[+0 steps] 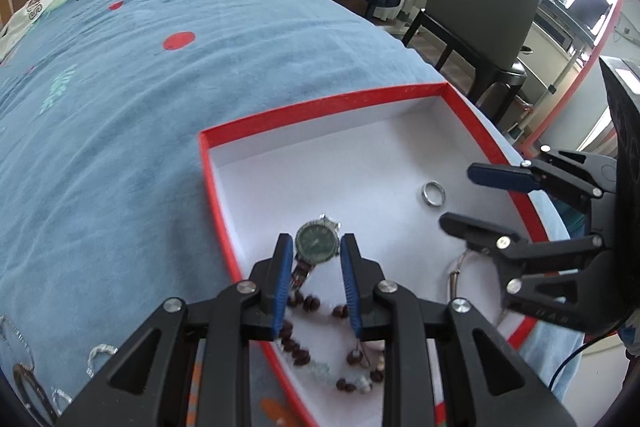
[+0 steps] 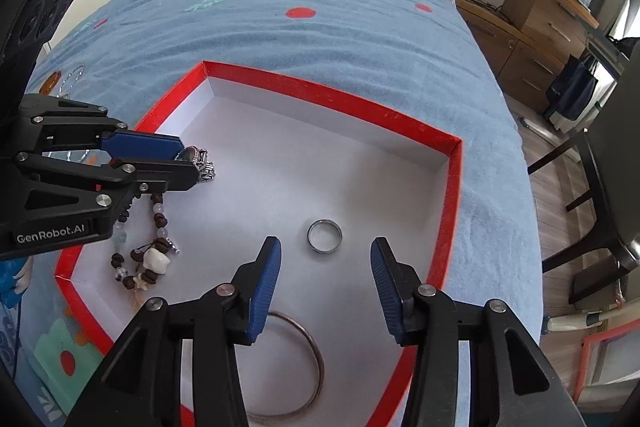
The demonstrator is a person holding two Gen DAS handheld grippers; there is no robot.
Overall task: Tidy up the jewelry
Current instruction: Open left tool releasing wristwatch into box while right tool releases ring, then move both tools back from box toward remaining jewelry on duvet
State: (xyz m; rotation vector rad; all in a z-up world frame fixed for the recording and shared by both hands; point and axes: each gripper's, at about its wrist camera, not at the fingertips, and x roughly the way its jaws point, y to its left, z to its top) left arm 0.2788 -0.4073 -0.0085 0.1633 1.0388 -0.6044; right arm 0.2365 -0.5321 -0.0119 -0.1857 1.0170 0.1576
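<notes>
In the left wrist view, the left gripper reaches into a shallow red-rimmed cardboard box with a white floor that sits on a blue bedspread with red dots. Its blue-padded fingers stand a little apart, flanking the silver wristwatch with a dark green dial; whether the pads press the watch case cannot be told. Below the watch, toward six o'clock, a string of dark brown wooden beads with pale stones lies on the box floor. At two o'clock from the watch rests a plain silver ring, and just beyond it the right gripper comes in from three o'clock, jaws parted and empty. A thin metal bangle shows partly under that gripper.

In the right wrist view, the right gripper hangs wide open over the box, holding nothing, with the ring lying at twelve o'clock just past its fingertips. The bangle lies at six o'clock beneath it. At nine o'clock the left gripper covers most of the watch, with the beads below.
</notes>
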